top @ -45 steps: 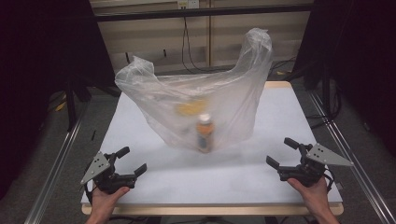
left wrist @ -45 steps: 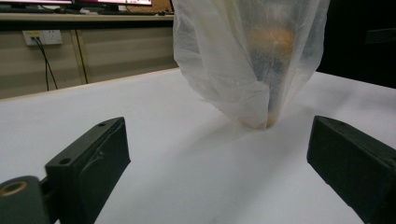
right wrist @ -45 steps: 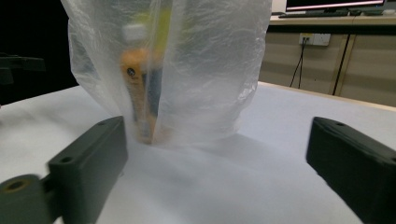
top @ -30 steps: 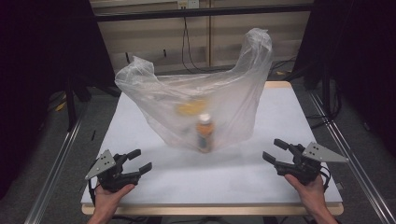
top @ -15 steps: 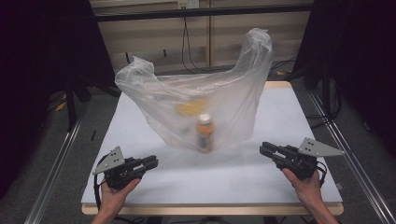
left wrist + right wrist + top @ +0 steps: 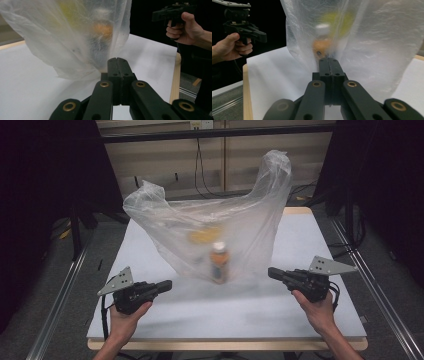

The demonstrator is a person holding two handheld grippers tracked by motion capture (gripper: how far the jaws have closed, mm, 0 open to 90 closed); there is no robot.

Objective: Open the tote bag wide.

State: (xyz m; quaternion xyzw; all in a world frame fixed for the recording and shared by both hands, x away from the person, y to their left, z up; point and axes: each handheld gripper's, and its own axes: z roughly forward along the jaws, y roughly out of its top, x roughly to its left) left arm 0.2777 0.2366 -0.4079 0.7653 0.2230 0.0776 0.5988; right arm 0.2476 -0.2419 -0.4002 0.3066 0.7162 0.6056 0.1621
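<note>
A large clear plastic bag [image 6: 220,227] stands upright near the middle of the white worktop [image 6: 300,315], its two handle loops raised, the right one taller than the left. Through the cloudy film a bottle [image 6: 219,262] with a white cap and an orange label stands upright on the bag's floor. Behind and above it lies something yellow [image 6: 204,236], too blurred by the plastic to name.

The left hand-held gripper [image 6: 161,286] is held low over the worktop at the front left, its jaws pressed together with nothing between them, pointing toward the bag's lower left edge and near it without touching. In the left gripper view the closed jaws line up with the bag's bottom corner [image 6: 82,72].

The right hand-held gripper [image 6: 274,272] is held at the front right, jaws likewise together and empty, aimed at the bag's lower right side and just short of it. In the right gripper view the bottle [image 6: 322,45] sits straight ahead behind the film.

The plastic wall stands between each hand-held gripper and the bottle. Cables [image 6: 200,162] hang down the wall behind the worktop, and metal rails [image 6: 55,305] run along the floor on both sides.
</note>
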